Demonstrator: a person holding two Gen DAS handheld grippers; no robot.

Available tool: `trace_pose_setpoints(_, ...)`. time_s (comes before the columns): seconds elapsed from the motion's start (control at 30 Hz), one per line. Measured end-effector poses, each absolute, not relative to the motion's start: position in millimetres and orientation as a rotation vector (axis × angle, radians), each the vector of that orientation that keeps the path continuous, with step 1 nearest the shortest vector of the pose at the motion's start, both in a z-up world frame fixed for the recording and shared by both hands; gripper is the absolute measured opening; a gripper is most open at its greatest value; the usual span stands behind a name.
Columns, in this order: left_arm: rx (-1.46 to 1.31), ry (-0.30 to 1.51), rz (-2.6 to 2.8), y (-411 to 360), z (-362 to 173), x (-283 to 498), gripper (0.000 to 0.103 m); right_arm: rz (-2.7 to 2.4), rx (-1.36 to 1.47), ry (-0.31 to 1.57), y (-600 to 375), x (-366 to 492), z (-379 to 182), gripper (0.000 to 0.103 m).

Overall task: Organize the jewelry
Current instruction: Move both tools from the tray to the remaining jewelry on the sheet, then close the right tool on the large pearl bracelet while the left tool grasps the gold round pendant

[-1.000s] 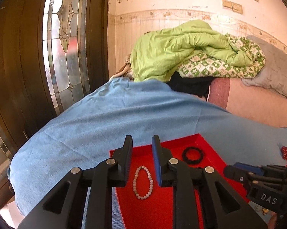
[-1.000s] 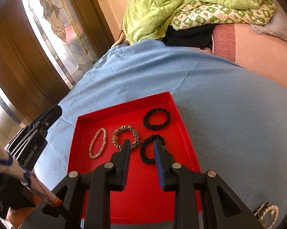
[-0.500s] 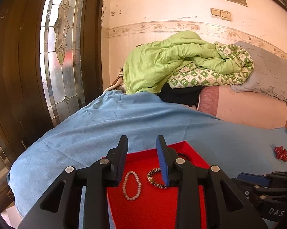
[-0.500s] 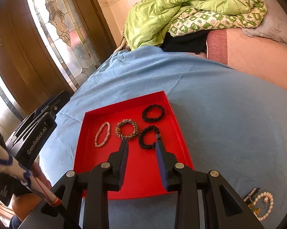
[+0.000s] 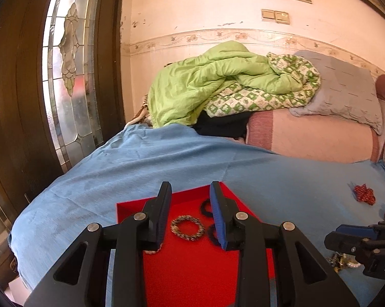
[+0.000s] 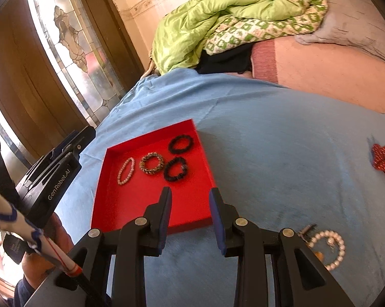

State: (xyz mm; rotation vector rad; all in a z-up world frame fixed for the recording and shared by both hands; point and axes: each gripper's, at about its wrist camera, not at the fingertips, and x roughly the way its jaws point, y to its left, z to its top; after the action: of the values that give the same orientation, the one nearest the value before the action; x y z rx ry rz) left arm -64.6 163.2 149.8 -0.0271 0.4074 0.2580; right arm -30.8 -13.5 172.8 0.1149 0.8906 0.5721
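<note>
A red tray (image 6: 141, 204) lies on the blue bedcover. In it are a pink bead bracelet (image 6: 126, 171), a brown speckled bracelet (image 6: 151, 163) and two black bracelets (image 6: 181, 143) (image 6: 175, 168). My right gripper (image 6: 189, 192) hovers over the tray's near edge, open, nothing between its fingers. My left gripper (image 5: 190, 186) hangs low over the tray (image 5: 192, 268), open and empty. The brown bracelet (image 5: 187, 227) shows through its gap; its left finger hides most of the pink one. A pearl bracelet (image 6: 329, 249) lies on the cover right of the tray.
A red beaded piece (image 6: 383, 161) sits on the cover at the far right. A green quilt (image 6: 218, 18) and pillows are heaped at the bed's head. A wooden door with leaded glass (image 5: 64, 89) stands on the left. A hand holds the left gripper (image 6: 86, 136).
Both grippers have drawn back from the tray and their jaws have widened a little. In the left wrist view the brown bracelet, not the pink one, now shows between the fingers.
</note>
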Motion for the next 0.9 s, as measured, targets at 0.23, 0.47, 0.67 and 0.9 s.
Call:
trace_pose_setpoints(0.23,0.03,0.45,0.17,116,138,-82,0.03,0.517,0.103,0.869,-63,-53,174,0.036)
trace_pose_setpoints(0.47,0.078,0.531,-0.01,60,119,-87,0.03,0.401,0.203,0.874,-147,-55,160,0.036)
trace_pose_setpoints(0.67,0.015,0.68,-0.187,34,94,-68,0.03,0.281,0.324,0.9,-221,-49,124,0.036)
trace_pose_setpoints(0.9,-0.008,0.773,-0.217,21,75,-44,0.03,0.283,0.378,1.02,-239,-29,86,0.036)
